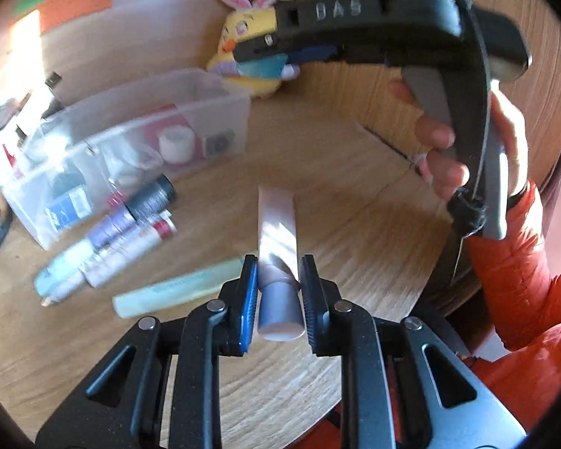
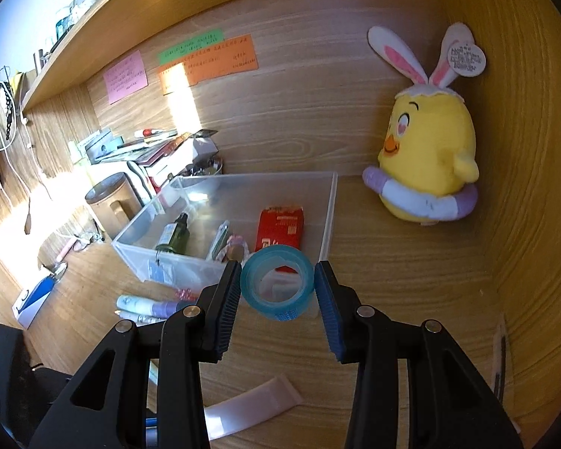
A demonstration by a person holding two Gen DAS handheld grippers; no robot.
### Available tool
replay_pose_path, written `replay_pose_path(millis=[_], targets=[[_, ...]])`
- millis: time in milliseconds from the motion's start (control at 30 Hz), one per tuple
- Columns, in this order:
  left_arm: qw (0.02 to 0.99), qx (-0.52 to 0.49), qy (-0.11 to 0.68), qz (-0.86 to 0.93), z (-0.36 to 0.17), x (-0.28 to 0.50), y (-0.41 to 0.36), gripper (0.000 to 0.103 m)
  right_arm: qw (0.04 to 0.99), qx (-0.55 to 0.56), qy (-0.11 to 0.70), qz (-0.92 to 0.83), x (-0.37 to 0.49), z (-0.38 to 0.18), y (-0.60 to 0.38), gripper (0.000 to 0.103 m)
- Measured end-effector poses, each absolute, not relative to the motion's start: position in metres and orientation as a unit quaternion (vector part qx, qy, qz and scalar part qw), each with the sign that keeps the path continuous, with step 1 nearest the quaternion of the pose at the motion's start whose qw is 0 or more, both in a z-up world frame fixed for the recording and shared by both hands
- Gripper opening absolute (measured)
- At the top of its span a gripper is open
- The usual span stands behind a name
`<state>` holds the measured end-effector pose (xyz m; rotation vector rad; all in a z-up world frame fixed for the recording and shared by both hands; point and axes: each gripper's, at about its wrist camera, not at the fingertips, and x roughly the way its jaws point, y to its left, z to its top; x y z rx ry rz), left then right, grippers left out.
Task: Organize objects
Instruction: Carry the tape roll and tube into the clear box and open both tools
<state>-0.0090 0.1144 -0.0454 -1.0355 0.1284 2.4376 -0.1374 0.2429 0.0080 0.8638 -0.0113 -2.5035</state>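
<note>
Tape roll [image 2: 276, 287], blue and translucent, is sitting clamped between the pads of the right gripper [image 2: 277, 292], its open centre facing the camera, and it is hanging above the desk [image 2: 392, 280] just in front of the clear bin [image 2: 329, 209]. The bin's near right corner is lying directly beyond the roll, slightly to the left, so the coming move looks like a short carry forward and over the wall, then a release beside the red packet [image 2: 280, 226] and the small green bottle [image 2: 175, 235] already lying inside.

In the left wrist view the pale tube [image 1: 278, 262] is lying with its long axis running straight away from the left gripper [image 1: 279, 292], cap end nearest, crimped flat end farthest. The pads appear to be pressing on its neck from both sides, just above the cap. For this tube the bin is lying far and to the left, past a cluster of pens and tubes [image 1: 112, 239] and a light green stick [image 1: 179, 288] resting on the wood.

Judging by position, the right hand is the nearer one to the bin opening; the left would need to be swinging across the loose items. A yellow plush chick [image 2: 426, 161] is standing at the far right, clear of both paths.
</note>
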Motion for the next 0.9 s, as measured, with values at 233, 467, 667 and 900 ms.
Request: replay_pose_path(millis=[233, 467, 667, 900], targets=[[0.222, -0.339, 0.022, 0.914, -0.013, -0.013, 0.091, 0.022, 0.244, 0.304, 0.001, -0.921, -0.147, 0.019, 0.237, 0.037], [0.196, -0.298, 0.004, 0.934, 0.020, -0.020, 0.066, 0.022, 0.243, 0.299, -0.002, -0.923, -0.159, 0.025, 0.231, 0.037], [0.164, -0.280, -0.009, 0.946, 0.037, -0.039, 0.045, 0.022, 0.246, 0.308, 0.011, -0.919, -0.175, 0.022, 0.218, 0.037], [0.131, -0.293, -0.006, 0.947, 0.037, -0.079, 0.028, 0.022, 0.252, 0.328, 0.042, -0.910, -0.198, 0.015, 0.196, 0.037]])
